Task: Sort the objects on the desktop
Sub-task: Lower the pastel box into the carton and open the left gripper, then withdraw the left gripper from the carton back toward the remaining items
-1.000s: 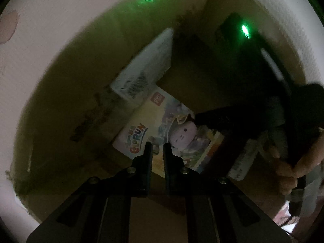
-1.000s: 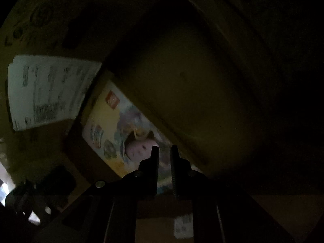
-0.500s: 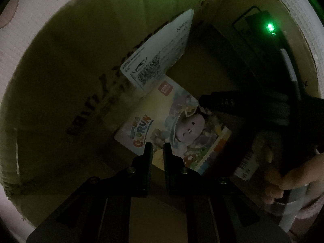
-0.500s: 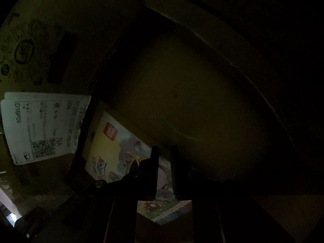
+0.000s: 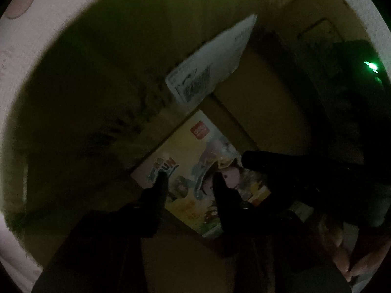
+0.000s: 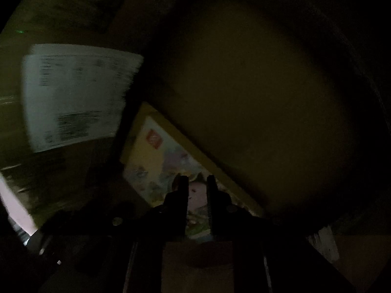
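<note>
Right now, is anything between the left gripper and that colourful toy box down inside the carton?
Nothing visible. The left gripper, jaws opening, points straight down at the toy box lying in the cardboard carton. The right gripper reaches in beside it over the box's right part, not under the left fingers.

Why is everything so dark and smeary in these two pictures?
Left wrist view: both cameras look down into a deep cardboard box, so little light reaches the toy box; a green lamp tints it. Right wrist view: darker still, and the white label is streaked by motion blur.
</note>
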Demonstrator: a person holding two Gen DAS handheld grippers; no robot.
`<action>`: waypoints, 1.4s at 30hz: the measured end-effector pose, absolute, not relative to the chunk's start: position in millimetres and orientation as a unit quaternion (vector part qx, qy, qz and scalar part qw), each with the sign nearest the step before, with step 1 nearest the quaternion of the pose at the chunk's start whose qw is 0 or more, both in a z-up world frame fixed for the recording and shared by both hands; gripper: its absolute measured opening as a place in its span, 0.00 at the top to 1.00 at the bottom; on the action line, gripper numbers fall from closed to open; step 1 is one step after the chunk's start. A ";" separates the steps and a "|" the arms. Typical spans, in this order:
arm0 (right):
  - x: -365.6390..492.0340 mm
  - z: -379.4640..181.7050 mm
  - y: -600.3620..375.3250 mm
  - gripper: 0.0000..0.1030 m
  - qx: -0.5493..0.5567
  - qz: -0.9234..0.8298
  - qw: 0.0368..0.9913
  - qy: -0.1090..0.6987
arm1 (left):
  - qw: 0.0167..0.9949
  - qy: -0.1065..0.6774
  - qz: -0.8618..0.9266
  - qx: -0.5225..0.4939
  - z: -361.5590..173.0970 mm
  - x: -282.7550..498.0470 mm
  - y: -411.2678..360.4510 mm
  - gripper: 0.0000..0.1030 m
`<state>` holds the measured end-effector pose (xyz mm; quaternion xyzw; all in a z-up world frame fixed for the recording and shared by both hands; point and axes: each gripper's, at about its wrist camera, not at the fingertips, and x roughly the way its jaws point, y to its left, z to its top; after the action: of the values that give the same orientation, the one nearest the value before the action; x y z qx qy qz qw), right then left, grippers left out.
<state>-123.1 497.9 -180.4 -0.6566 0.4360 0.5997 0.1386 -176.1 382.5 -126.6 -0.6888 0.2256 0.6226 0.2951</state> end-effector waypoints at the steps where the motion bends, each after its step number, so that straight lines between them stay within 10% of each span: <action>1: -123.4 -173.5 497.9 0.74 -0.657 0.608 0.142 0.423 | 0.296 0.217 0.622 -0.691 -124.1 -175.8 381.3 0.51; 4: -121.2 -155.7 498.8 0.46 -0.654 0.625 0.149 0.400 | 0.302 0.185 0.621 -0.700 -118.1 -173.3 375.7 0.43; 42: 2.3 23.3 407.1 0.45 -0.538 0.812 0.095 0.207 | 0.356 0.216 0.783 -0.462 6.8 -41.2 272.9 0.43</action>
<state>2.3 407.1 23.3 -0.5380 0.2072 0.8115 0.0951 -41.2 272.9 6.8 -0.4621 0.2158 0.7832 0.3556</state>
